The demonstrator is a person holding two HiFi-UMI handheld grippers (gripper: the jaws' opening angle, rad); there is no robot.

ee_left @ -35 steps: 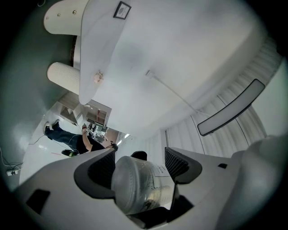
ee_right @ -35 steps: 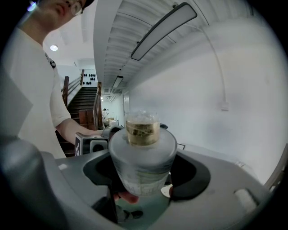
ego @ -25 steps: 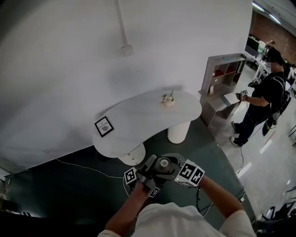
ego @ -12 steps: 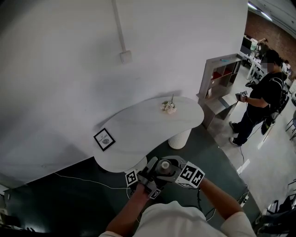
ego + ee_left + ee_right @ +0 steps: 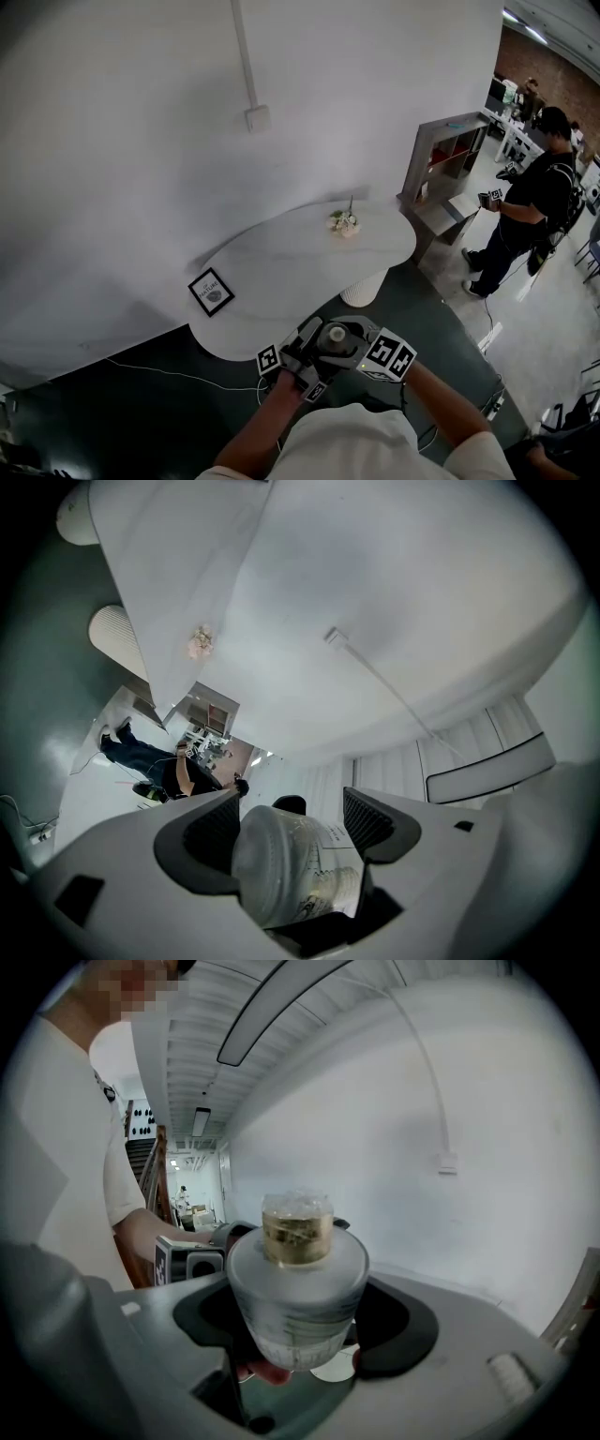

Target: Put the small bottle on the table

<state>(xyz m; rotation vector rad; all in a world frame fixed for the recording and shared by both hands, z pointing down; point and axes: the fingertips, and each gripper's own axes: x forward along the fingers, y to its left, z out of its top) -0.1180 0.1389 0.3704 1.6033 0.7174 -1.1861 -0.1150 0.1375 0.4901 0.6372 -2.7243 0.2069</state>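
The small bottle (image 5: 335,334), frosted with a gold cap, stands upright between both grippers close in front of my chest. In the right gripper view the bottle (image 5: 297,1283) fills the gap of my right gripper (image 5: 305,1321), whose pads press its sides. My left gripper (image 5: 292,822) points steeply up, and the bottle (image 5: 281,869) sits base-first deep between its pads. In the head view the left gripper (image 5: 309,342) and right gripper (image 5: 349,339) meet around the bottle. The white oval table (image 5: 281,272) lies just beyond them.
On the table stand a small framed picture (image 5: 211,292) and a little flower piece (image 5: 343,222). A grey shelf unit (image 5: 450,159) stands to the right against the wall. Another person (image 5: 530,206) stands at far right. A cable (image 5: 169,372) crosses the dark floor.
The table has drawn nearer and lower in the head view as I moved toward it. Both grippers keep the same hold on the bottle.
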